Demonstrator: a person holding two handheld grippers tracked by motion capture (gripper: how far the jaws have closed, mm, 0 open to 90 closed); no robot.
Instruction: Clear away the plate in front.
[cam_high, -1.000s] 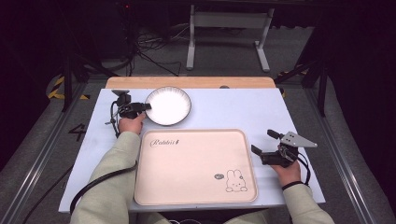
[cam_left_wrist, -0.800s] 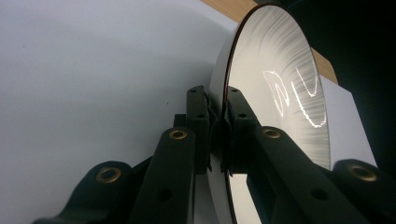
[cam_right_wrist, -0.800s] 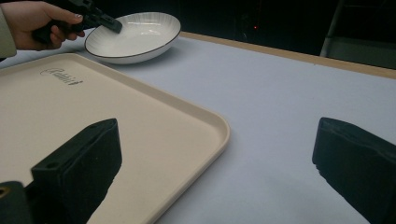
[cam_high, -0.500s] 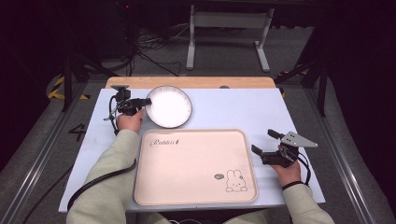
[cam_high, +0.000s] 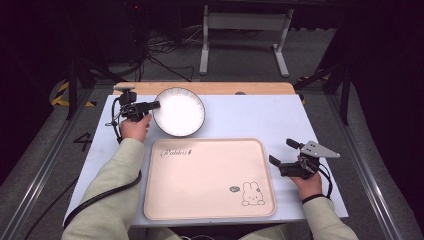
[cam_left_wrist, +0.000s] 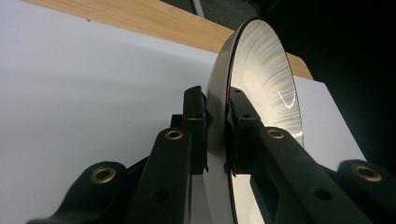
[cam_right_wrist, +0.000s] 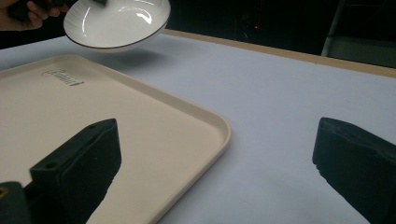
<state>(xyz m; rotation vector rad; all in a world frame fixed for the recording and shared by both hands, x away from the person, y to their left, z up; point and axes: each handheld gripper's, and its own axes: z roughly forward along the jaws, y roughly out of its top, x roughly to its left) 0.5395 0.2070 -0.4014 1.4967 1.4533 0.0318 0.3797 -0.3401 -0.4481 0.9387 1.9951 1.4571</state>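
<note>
Left gripper (cam_high: 150, 105): I have its jaws clamped on the near-left rim of the white bowl (cam_high: 179, 111), one pad inside the wall and one outside, as the left gripper view shows (cam_left_wrist: 217, 135). The bowl hangs clear of the bench (cam_high: 260, 117), tilted, with its shadow beneath it in the right gripper view (cam_right_wrist: 116, 23), just beyond the far-left corner of the beige tray (cam_high: 207, 177).

Risk 1, as I judge it: the hold is a pinch on one edge of a smooth, glazed rim. The weight of the bowl sits well out from the pads, so it may pivot in the grip or slip out, and a quick swing of my hand would make that worse. A drop from here would land on the bench or on the tray's raised rim and could chip the bowl.

Risk 2: if I carry the bowl low toward the tray, its underside could catch the tray's lip and shove the tray across the bench.

Right gripper (cam_high: 287, 152): jaws wide apart and empty (cam_right_wrist: 215, 172), resting beside the tray's right edge, well apart from the bowl; it offers no support should the bowl slip.
</note>
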